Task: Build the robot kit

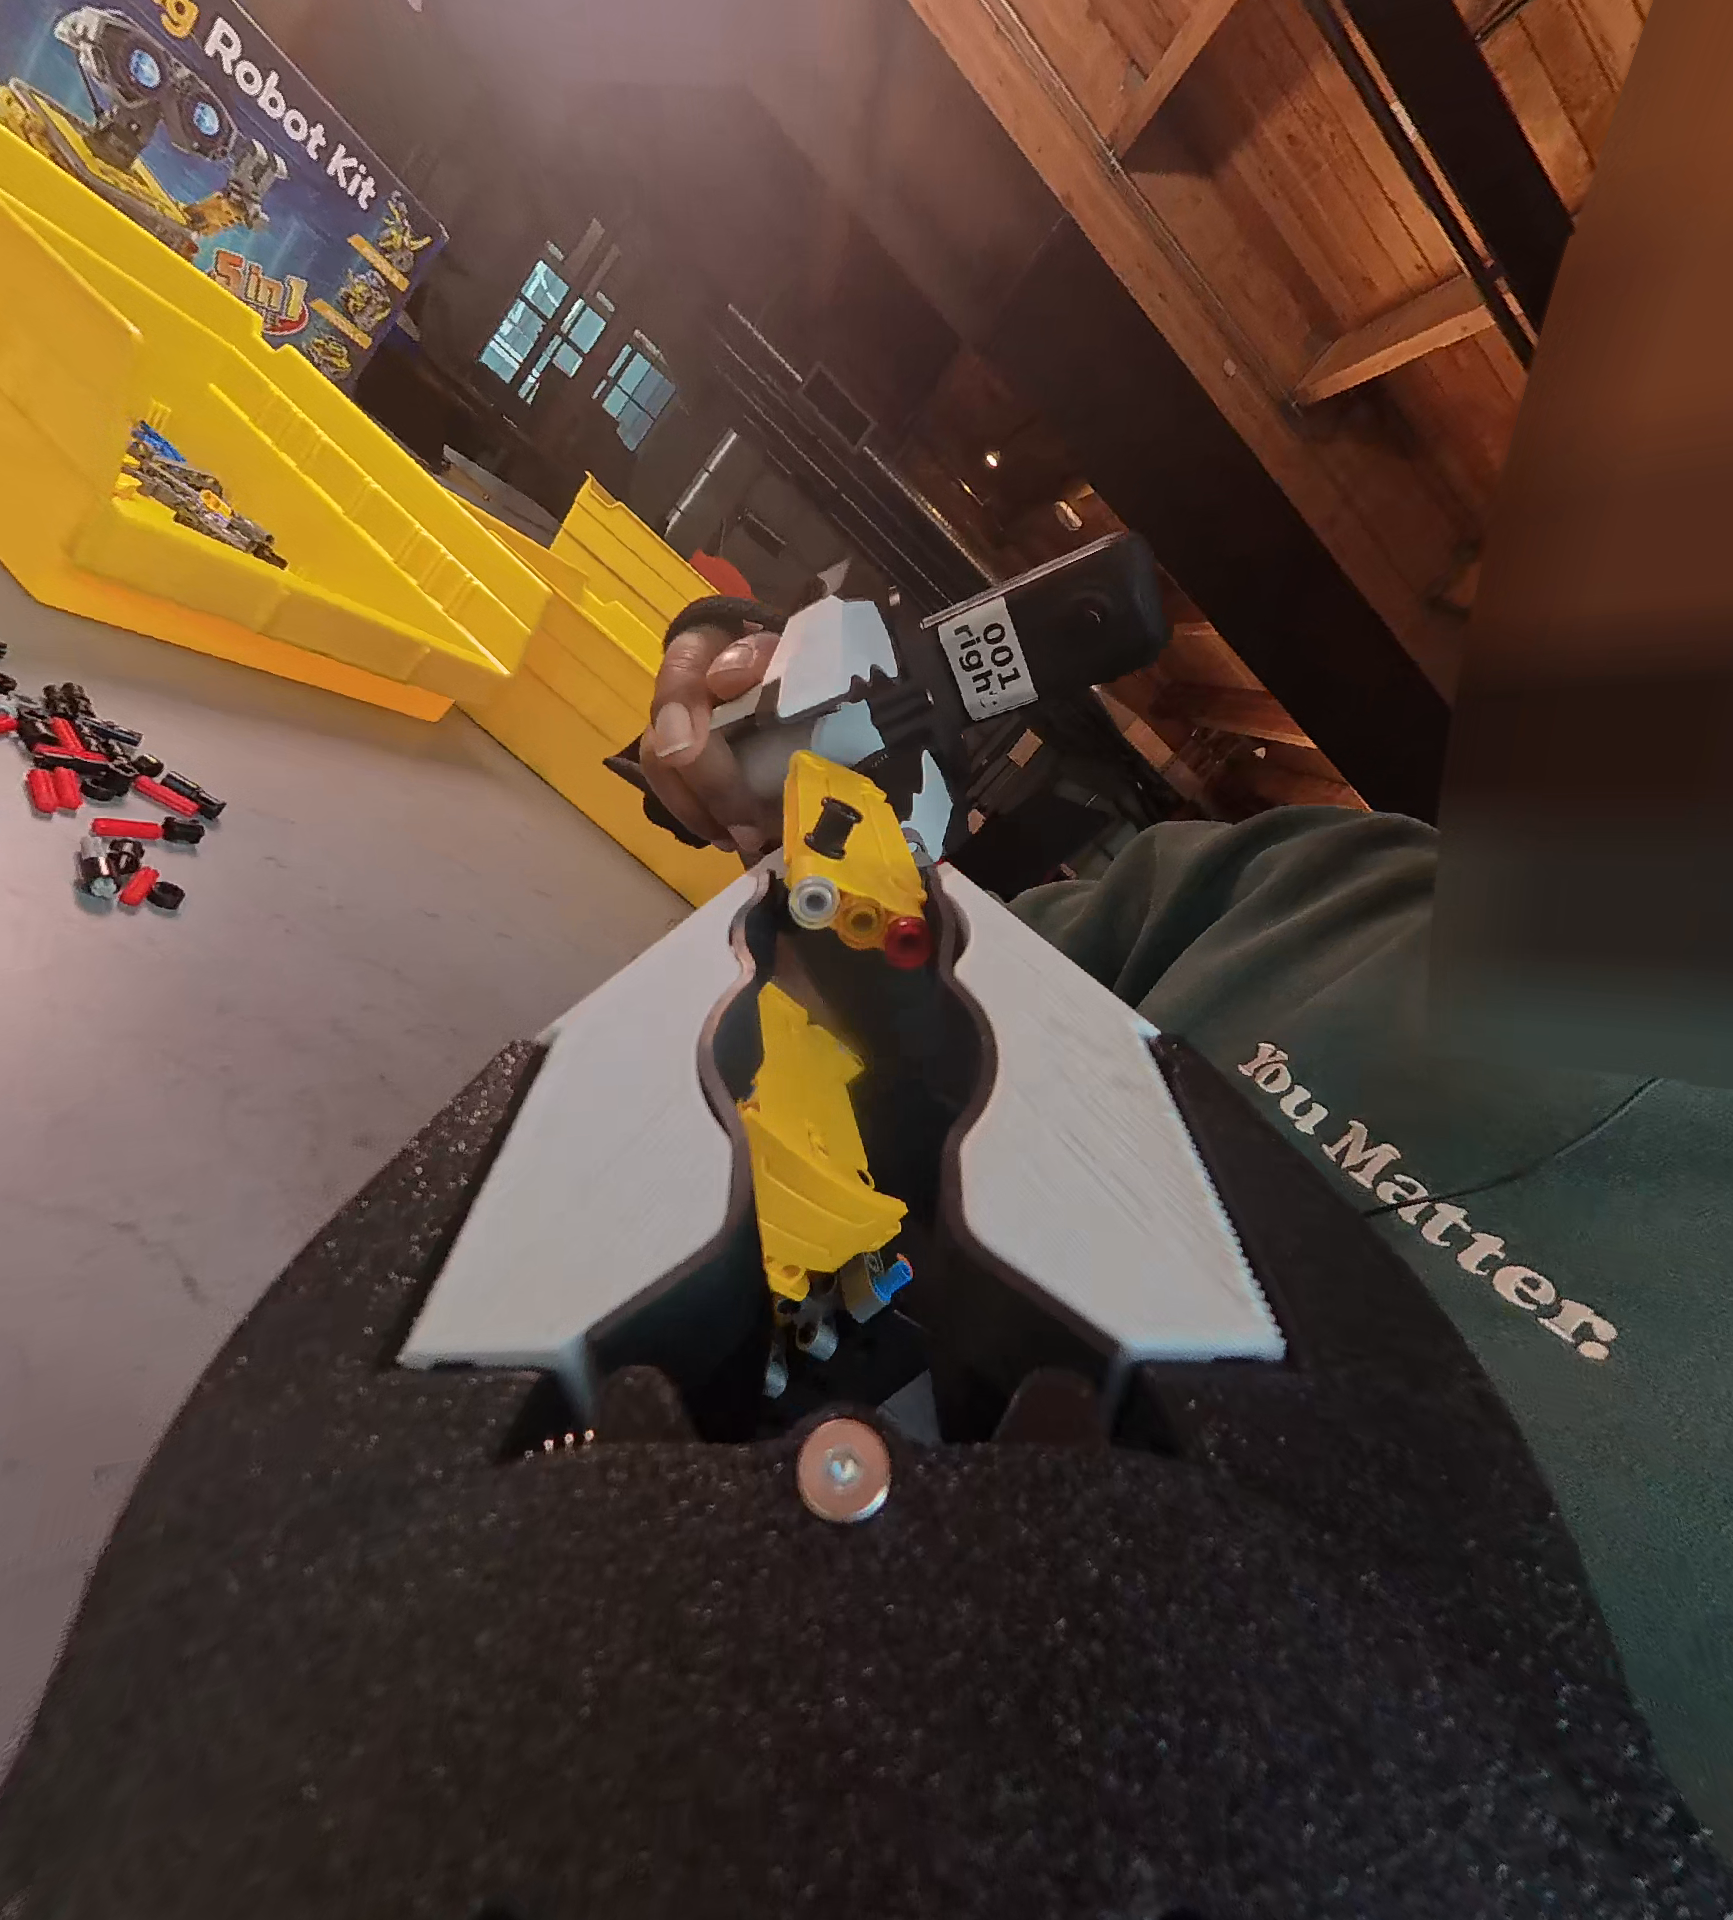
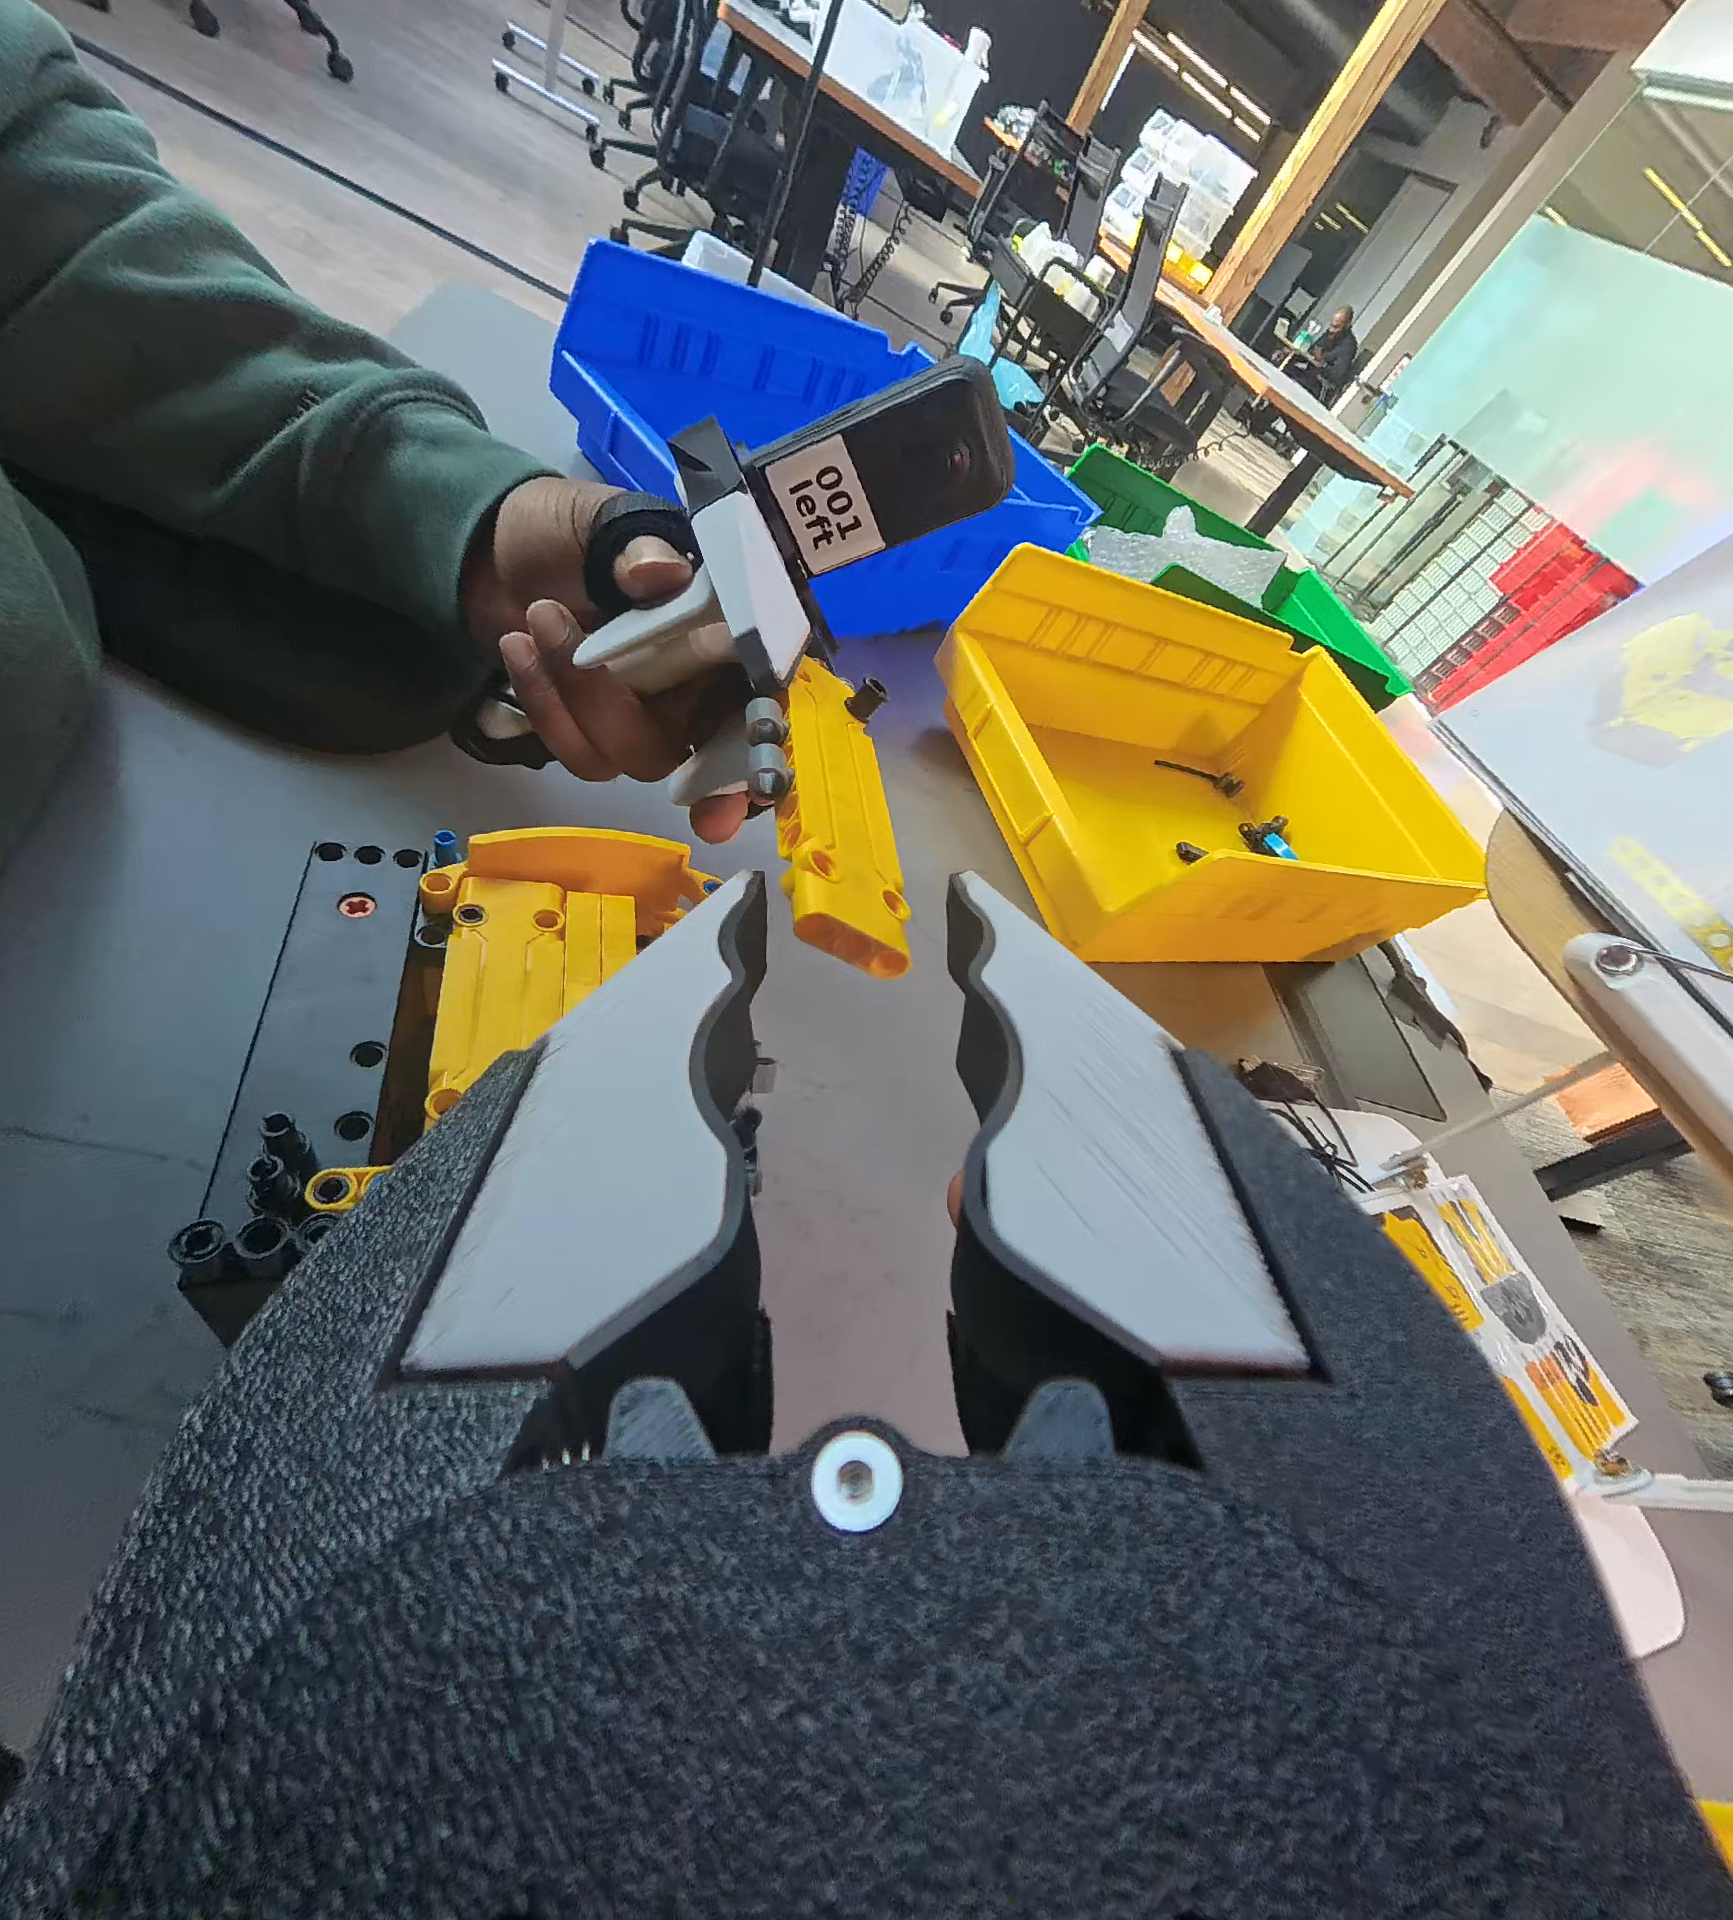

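Left gripper: jaws drawn nearly together, clamped on a long yellow plastic construction-kit beam assembly studded with grey, amber and red pin ends. The piece is held off the desk, its free end pointing out past the tips, probably so that end stays reachable. In the right wrist view the same yellow beam hangs from the left gripper, tilted, its lower end above the desk and just in front of the right tips.

Right gripper: jaws parted wide, nothing between them, grey desk visible through the gap. It faces the beam's free end, near but apart.

Surroundings, right wrist view: a partly built yellow-and-black model on a black perforated base plate lies flat on the desk just left of the right gripper. An open yellow plastic parts bin stands to the right with a few small pieces inside. A blue bin and a green bin stand behind. An illustrated instruction page stands at the far right.

Left wrist view: loose red and black plastic pins lie scattered on the desk beside stacked yellow bins.

Clearance: open desk lies under the beam between model and yellow bin, whose front wall closes the right side. The person's green sleeve bounds the left.
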A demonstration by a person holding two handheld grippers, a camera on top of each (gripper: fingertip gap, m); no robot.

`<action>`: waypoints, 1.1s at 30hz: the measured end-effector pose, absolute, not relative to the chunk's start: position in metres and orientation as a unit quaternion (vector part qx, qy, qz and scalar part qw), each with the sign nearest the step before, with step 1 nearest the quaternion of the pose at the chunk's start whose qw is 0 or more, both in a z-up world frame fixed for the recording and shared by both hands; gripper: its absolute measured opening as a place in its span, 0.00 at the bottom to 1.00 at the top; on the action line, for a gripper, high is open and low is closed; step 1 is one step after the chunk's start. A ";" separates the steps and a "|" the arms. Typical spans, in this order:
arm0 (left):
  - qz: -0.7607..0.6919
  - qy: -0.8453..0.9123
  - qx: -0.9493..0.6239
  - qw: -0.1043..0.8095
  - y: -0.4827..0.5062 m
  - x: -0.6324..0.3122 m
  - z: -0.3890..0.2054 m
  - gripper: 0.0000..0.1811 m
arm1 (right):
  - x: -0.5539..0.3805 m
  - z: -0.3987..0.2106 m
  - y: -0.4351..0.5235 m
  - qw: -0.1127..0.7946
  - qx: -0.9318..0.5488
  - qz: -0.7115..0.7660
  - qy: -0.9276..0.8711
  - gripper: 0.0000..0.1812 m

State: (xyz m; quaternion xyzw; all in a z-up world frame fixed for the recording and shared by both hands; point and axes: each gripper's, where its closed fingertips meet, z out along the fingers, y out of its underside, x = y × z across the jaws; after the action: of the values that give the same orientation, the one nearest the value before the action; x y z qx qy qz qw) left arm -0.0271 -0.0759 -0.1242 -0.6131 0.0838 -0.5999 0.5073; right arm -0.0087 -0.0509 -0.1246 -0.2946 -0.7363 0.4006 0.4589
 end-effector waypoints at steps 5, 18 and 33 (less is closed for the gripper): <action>-0.576 0.108 -0.625 0.515 -0.078 -0.020 -0.128 0.15 | -0.007 -0.132 -0.060 0.404 -0.319 0.425 -0.745 0.17; -0.418 0.209 -0.682 0.563 -0.079 -0.020 -0.144 0.19 | 0.002 -0.142 -0.051 0.309 -0.365 0.474 -0.739 0.14; -0.346 0.271 -0.720 0.537 -0.085 -0.023 -0.170 0.16 | 0.011 -0.168 -0.053 0.263 -0.356 0.459 -0.770 0.14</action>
State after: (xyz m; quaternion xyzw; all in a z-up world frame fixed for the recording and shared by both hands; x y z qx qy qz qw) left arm -0.0231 -0.0853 -0.1702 -0.7203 0.2706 -0.3461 0.5368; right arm 0.0108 -0.0527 -0.1678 -0.3557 -0.7704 0.4593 0.2625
